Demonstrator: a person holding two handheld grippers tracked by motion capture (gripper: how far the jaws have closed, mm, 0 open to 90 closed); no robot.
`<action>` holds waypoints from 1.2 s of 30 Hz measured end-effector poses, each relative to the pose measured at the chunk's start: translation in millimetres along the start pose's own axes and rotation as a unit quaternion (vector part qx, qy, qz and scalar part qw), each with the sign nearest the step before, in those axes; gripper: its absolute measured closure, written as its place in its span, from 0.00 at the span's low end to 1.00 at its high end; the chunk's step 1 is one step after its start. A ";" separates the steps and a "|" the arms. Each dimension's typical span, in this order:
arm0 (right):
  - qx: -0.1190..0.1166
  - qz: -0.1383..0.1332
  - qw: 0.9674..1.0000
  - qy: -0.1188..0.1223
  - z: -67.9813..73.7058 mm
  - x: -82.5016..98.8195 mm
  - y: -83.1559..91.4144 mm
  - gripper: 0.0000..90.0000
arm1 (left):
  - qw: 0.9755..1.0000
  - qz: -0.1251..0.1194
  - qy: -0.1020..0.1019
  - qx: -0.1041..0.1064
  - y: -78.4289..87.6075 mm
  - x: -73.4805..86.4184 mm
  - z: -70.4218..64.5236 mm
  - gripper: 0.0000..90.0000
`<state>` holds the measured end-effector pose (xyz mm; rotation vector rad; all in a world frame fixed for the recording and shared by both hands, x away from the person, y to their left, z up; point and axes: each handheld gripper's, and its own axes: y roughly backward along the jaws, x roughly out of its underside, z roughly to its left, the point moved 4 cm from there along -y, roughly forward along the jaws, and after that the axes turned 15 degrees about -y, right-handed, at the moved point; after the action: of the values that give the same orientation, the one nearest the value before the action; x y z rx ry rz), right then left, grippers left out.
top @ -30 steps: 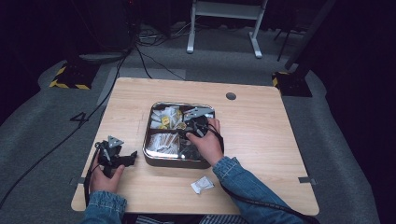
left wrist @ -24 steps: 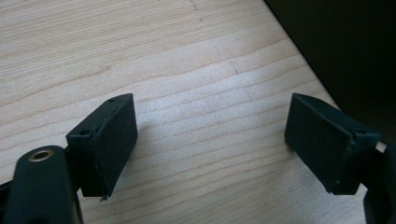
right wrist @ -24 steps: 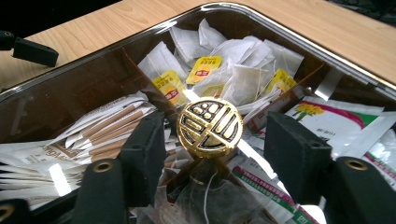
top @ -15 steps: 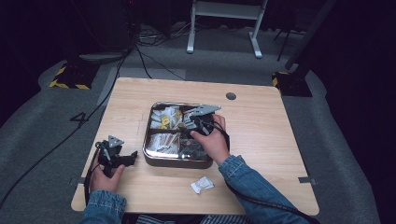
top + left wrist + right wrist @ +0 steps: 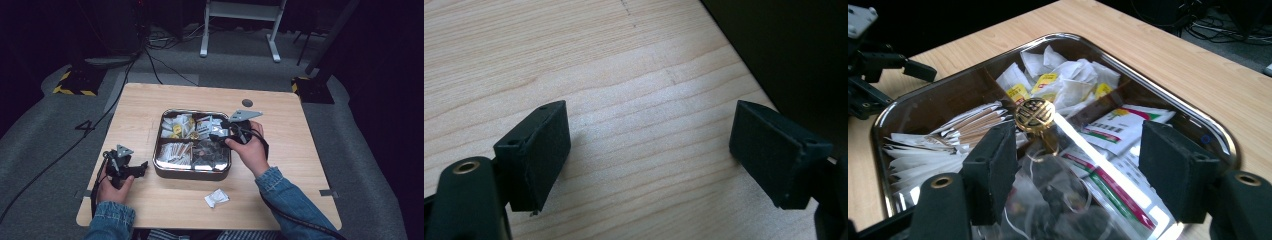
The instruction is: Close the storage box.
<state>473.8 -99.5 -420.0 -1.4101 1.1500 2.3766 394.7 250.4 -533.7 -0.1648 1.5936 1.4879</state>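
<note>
A shiny metal tray sits mid-table, its compartments meeting at a gold knob. It holds white tea bags with yellow tags, paper sticks, printed sachets and clear packets of dark stuff. My right gripper hovers over the tray's right half, pointing left. Its jaws have just been opening and now stand open with nothing between them. My left gripper rests on the table left of the tray, open over bare wood.
A small white packet lies on the table near the front edge, right of centre. A dark round hole marks the far right of the tabletop. Cables and a white stand lie on the floor beyond the table.
My right gripper has lifted and drawn back to the right over the tray, and its jaws have spread apart. The left gripper has stayed put.
</note>
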 end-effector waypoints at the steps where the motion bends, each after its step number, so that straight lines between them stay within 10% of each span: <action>1: -0.003 -0.004 1.000 -0.003 -2.7 -0.2 4.6 0.37 | 1.000 0.000 0.000 -0.001 0.1 0.1 0.0 0.19; 16: -0.029 -0.017 0.999 -0.023 -43.5 12.3 62.4 0.37 | 1.000 0.001 0.001 -0.001 1.9 1.5 -2.5 0.19; 36: -0.001 0.020 1.000 -0.023 -83.7 62.5 98.6 0.34 | 1.000 0.001 0.000 0.000 1.4 0.9 -2.9 0.18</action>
<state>450.0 -239.8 -439.3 -1.3380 1.1747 2.4255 391.8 248.8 -533.8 -0.1631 1.5946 1.4896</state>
